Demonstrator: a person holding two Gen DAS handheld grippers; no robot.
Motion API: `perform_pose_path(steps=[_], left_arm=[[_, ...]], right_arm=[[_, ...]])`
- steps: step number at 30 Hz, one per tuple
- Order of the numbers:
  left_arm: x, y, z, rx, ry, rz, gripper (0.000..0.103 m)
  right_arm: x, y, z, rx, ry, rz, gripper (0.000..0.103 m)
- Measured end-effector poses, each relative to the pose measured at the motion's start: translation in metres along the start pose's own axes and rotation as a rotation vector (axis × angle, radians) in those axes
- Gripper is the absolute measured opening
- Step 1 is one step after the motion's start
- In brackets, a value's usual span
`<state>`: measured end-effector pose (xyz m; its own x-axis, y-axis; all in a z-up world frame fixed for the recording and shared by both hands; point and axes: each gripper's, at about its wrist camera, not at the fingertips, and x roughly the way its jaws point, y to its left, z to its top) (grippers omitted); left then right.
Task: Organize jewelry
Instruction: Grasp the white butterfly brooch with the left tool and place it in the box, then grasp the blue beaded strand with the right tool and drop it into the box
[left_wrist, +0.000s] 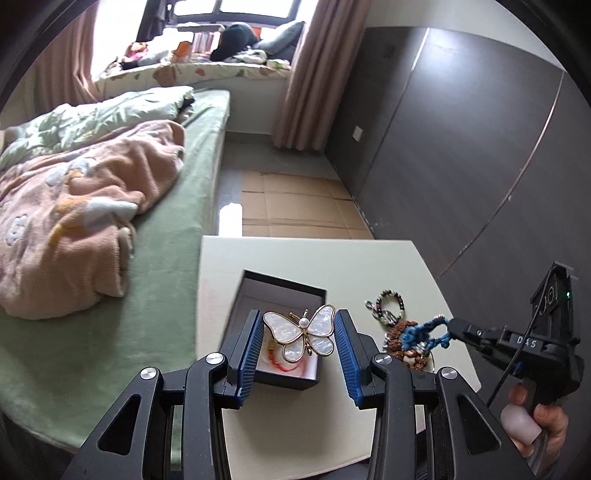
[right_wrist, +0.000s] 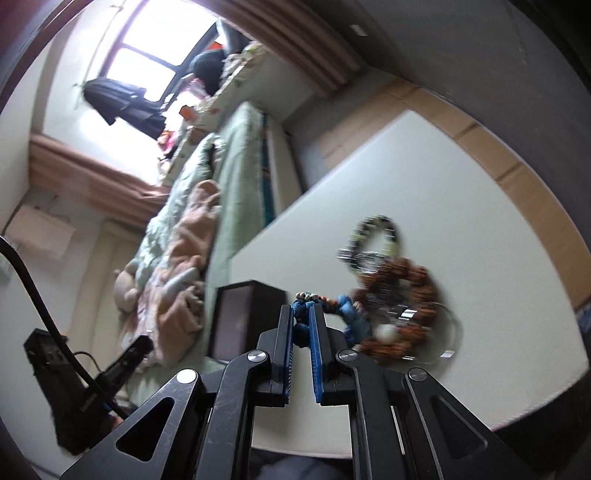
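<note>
Two blue pads (left_wrist: 251, 350) of your left gripper (left_wrist: 300, 332) clamp the butterfly brooch (left_wrist: 303, 332) at lower centre of the left view, over the open black box (left_wrist: 280, 291). In the right view, your right gripper (right_wrist: 303, 321) pinches the blue braided bracelet (right_wrist: 351, 314) at lower centre, beside the blurred bead pile (right_wrist: 399, 295) on the white table (right_wrist: 424, 177).

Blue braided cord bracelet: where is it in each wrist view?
Left wrist: blue braided cord bracelet at right of centre, pinched by the right hand-held gripper, beside the jewelry pile.
Right wrist: bottom centre, between that hand-held gripper's blue pads.
Shared landmark: open black square jewelry box, left of the bracelet in both.
</note>
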<state>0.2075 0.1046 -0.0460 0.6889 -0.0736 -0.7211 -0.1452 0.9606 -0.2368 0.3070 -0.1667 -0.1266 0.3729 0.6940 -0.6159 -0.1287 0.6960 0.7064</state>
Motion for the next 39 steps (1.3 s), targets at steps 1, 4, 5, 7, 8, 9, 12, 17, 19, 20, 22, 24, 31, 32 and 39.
perform_pose_path(steps=[1, 4, 5, 7, 8, 9, 12, 17, 19, 20, 22, 24, 31, 32, 39], left_arm=[[-0.005, 0.003, 0.0, -0.002, -0.008, 0.006, 0.041], [-0.014, 0.014, 0.002, -0.017, -0.023, 0.019, 0.041], [-0.016, 0.018, 0.002, -0.024, -0.026, 0.025, 0.041], [-0.019, 0.025, 0.002, -0.037, -0.031, 0.035, 0.041], [-0.021, 0.028, 0.002, -0.044, -0.032, 0.039, 0.041], [-0.021, 0.031, 0.002, -0.048, -0.032, 0.04, 0.041], [-0.022, 0.037, 0.003, -0.058, -0.035, 0.049, 0.041], [-0.018, 0.043, 0.005, -0.075, -0.032, 0.049, 0.041], [-0.015, 0.041, 0.005, -0.073, -0.026, 0.048, 0.041], [-0.012, 0.04, 0.006, -0.07, -0.022, 0.049, 0.041], [-0.005, 0.038, 0.006, -0.068, -0.012, 0.046, 0.041], [0.002, 0.036, 0.007, -0.069, 0.0, 0.039, 0.041], [0.026, 0.025, 0.015, -0.109, 0.021, -0.021, 0.043], [0.028, 0.024, 0.016, -0.117, 0.023, -0.037, 0.045], [0.034, 0.016, 0.021, -0.15, 0.008, -0.023, 0.084]], right_arm=[[0.002, 0.008, 0.001, -0.015, 0.002, 0.01, 0.01], [0.01, 0.038, 0.005, -0.068, 0.017, 0.046, 0.01], [0.013, 0.047, 0.005, -0.087, 0.025, 0.057, 0.01], [0.022, 0.063, 0.004, -0.118, 0.045, 0.073, 0.01], [0.026, 0.07, 0.003, -0.13, 0.054, 0.081, 0.01], [0.031, 0.077, 0.002, -0.141, 0.064, 0.088, 0.01], [0.049, 0.098, -0.001, -0.176, 0.101, 0.106, 0.01], [0.074, 0.115, 0.001, -0.18, 0.127, 0.141, 0.027], [0.084, 0.113, 0.001, -0.172, 0.164, 0.135, 0.085], [0.086, 0.109, 0.0, -0.162, 0.168, 0.121, 0.099], [0.085, 0.1, -0.001, -0.144, 0.147, 0.127, 0.099], [0.081, 0.088, 0.001, -0.104, 0.147, 0.138, 0.099], [0.057, 0.064, 0.006, -0.088, 0.086, 0.053, 0.099], [0.055, 0.061, 0.007, -0.082, 0.087, 0.054, 0.099], [0.05, 0.054, 0.008, -0.054, 0.079, 0.041, 0.099]])
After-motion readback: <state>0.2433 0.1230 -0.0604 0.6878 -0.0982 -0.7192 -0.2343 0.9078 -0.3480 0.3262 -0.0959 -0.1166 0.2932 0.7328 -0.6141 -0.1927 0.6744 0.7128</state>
